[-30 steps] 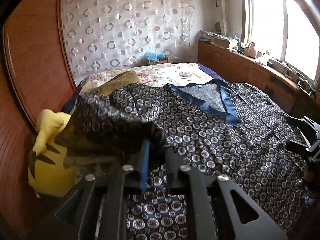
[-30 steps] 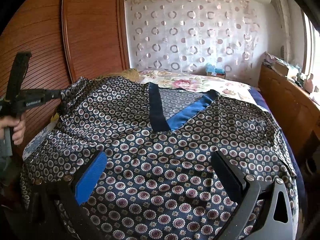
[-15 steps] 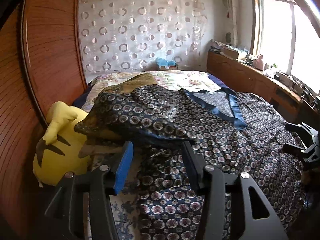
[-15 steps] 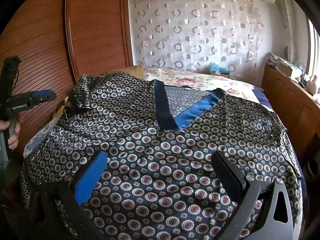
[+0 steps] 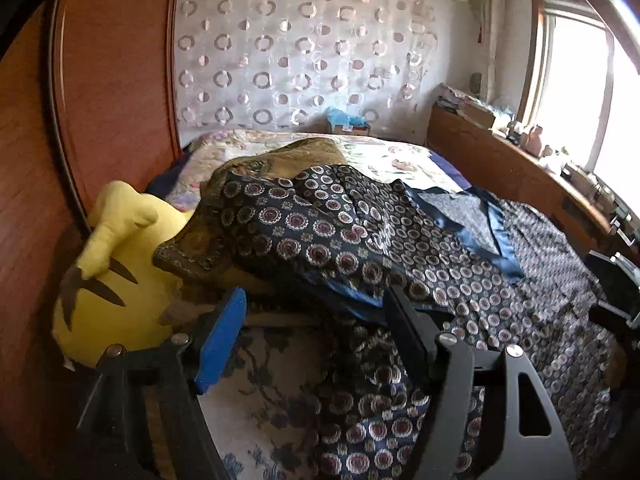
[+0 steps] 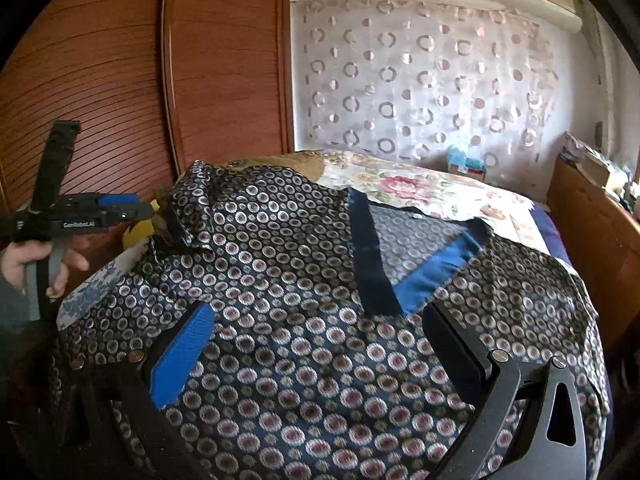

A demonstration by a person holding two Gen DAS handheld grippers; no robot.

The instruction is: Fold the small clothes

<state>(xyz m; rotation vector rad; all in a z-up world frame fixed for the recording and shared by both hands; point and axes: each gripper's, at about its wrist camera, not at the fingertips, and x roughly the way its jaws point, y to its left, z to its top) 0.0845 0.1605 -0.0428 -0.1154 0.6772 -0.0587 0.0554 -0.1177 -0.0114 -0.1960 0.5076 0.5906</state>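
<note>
Nearest, the right tool [image 6: 312,356] hovers with jaws wide over the hem end of the patterned garment [image 6: 320,280], which lies spread on the bed [image 6: 420,188]. The left tool [image 5: 316,320], also wide and empty, sits just short of the folded-over sleeve [image 5: 288,224], which lies ahead of it. The garment's long axis runs away toward its blue V-neckline [image 6: 400,264], pointing at the far curtain [image 6: 420,80].

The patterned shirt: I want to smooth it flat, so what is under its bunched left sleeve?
Under the patterned shirt sleeve, a brown-gold cushion shows, beside a yellow plush toy; the floral bedspread lies below. How far the cushion extends beneath is covered.
</note>
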